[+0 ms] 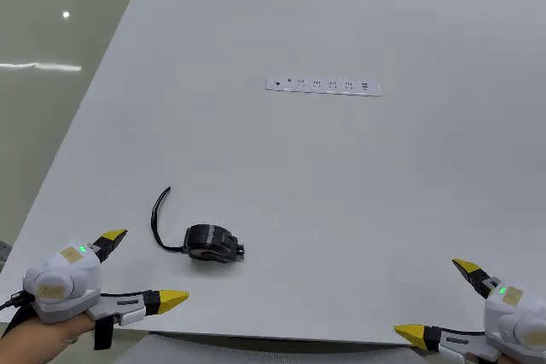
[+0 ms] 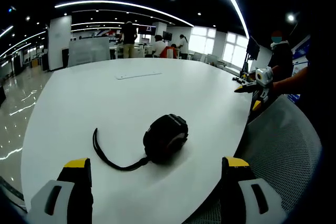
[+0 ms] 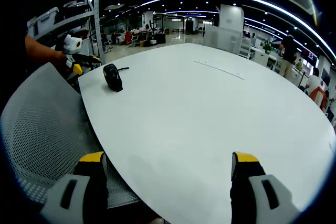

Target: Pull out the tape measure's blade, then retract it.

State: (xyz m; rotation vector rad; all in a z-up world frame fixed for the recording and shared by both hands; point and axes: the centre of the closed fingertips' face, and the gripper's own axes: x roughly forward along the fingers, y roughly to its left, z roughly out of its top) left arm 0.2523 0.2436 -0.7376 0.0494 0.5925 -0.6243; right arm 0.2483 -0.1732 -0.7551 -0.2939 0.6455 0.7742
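Holds the left gripper [image 1: 145,266] at the near left corner of the white table [image 1: 341,176], wrapped in a hand [image 1: 34,340], jaws spread wide and pinching nothing. Holds the right gripper [image 1: 437,298] at the near right edge, well apart from the left one, jaws likewise spread wide and empty.

Finds the tape measure [image 1: 213,243] resting on the table toward the near left, just ahead of the left gripper and touched by neither jaw. Shows it as a dark rounded case with a small tab at its right end in the head view; cannot tell whether upright or on its side. Trails a black wrist strap [image 1: 158,215] from the left of the case, curving toward the far side and lying on the surface.

From the left gripper view, frames the case between the two yellow-tipped jaws, ahead of them and apart from both, with the strap looping off to the left. Catches the right gripper at the right of that view, past a grey mesh surface [image 2: 283,150] that borders the near table edge.

From the right gripper view, places the tape measure far off at the upper left, near the table edge and just beside the left gripper.

Shows a white power strip [image 1: 322,85] flat on the far half of the table, well apart from the tape measure, and a few people [image 2: 127,38] standing in the lit hall beyond the far edge
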